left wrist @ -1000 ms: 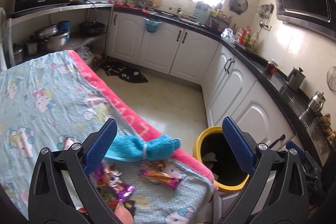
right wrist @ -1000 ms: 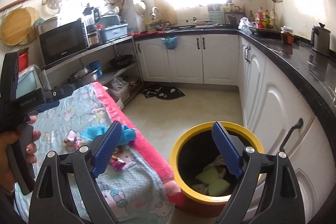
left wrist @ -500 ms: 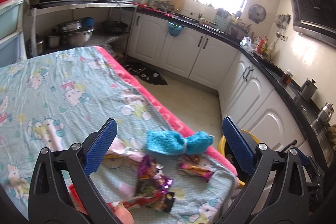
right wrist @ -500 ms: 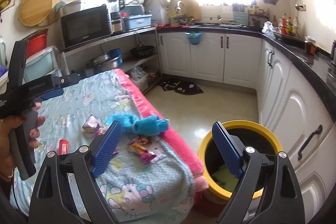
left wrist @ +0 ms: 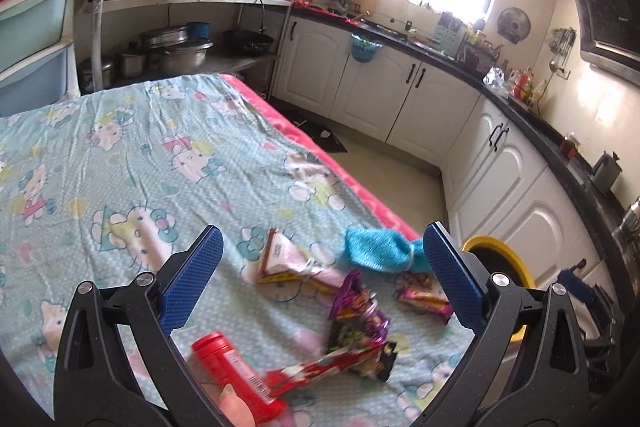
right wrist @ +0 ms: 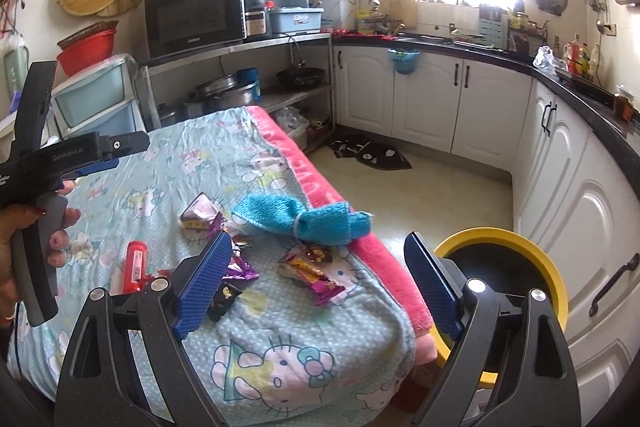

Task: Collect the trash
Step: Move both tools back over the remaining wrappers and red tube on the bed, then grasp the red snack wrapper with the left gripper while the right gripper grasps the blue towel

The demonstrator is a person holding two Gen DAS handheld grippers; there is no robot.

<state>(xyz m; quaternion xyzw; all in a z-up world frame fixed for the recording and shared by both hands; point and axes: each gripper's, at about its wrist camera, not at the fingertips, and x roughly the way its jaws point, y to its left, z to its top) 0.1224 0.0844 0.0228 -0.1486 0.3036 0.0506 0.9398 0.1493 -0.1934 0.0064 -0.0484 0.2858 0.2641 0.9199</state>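
Wrappers [left wrist: 357, 315] strewn beside blue cloth [left wrist: 380, 253] on cartoon-print bench [left wrist: 120, 167], left gripper [left wrist: 324, 277] and right gripper [right wrist: 316, 285] above, jaws apart, empty, yellow bin [right wrist: 540, 259] beyond cloth.

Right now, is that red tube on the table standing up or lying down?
Lying down. The red tube rests flat on its side on the patterned tablecloth, among the snack wrappers, cap end pointing away from the camera.

I have the left gripper [left wrist: 322, 277] wide apart above the cartoon-print bedspread [left wrist: 132, 163], holding nothing. Between its fingers lie a red tube [left wrist: 236, 373], a pink packet [left wrist: 286, 261], purple wrappers [left wrist: 358, 319] and a blue cloth [left wrist: 380, 251]. The yellow bin [left wrist: 494, 245] sits beyond the bed's corner.
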